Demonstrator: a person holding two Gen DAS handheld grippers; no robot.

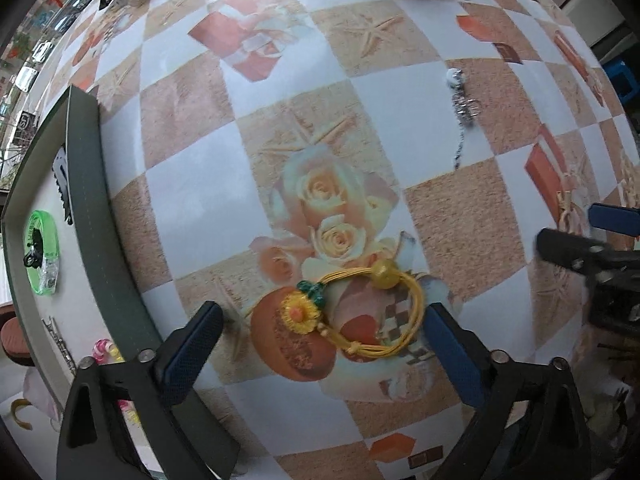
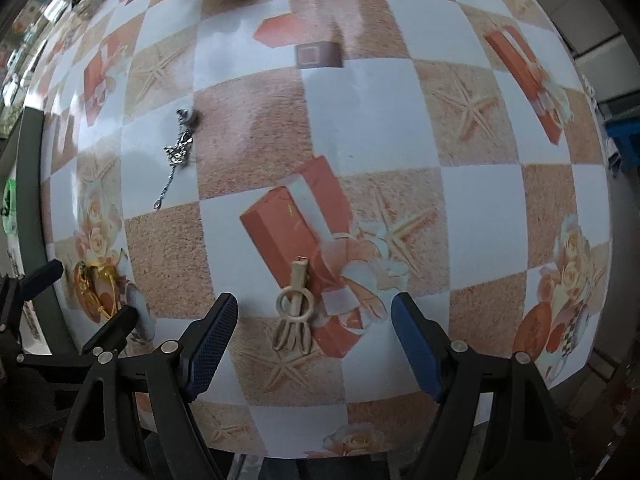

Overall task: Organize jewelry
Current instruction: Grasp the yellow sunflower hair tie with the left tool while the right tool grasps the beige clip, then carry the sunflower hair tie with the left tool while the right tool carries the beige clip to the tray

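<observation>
Bracelet (image 1: 360,312) first: I see the yellow cord loop, with its sunflower charm and amber bead, lying flat on the tablecloth (image 1: 192,184) right between the fingers of my left gripper (image 1: 324,344). Those jaws are spread wide, one blue pad on each side of the loop, and neither pad touches it; the gripper holds nothing.

My right gripper (image 2: 314,332) is likewise wide apart and empty. Between its fingers lies a cream hair clip (image 2: 295,308), a ring with prongs, flat on the cloth and clear of both pads.

Farther out on the cloth I see a silver chain (image 2: 176,156), well apart from both grippers.

Left of the bracelet stands a tray (image 1: 92,208) with a dark green rim. On its white floor I can make out a green ring (image 1: 42,252) and some small pieces I cannot identify.
</observation>
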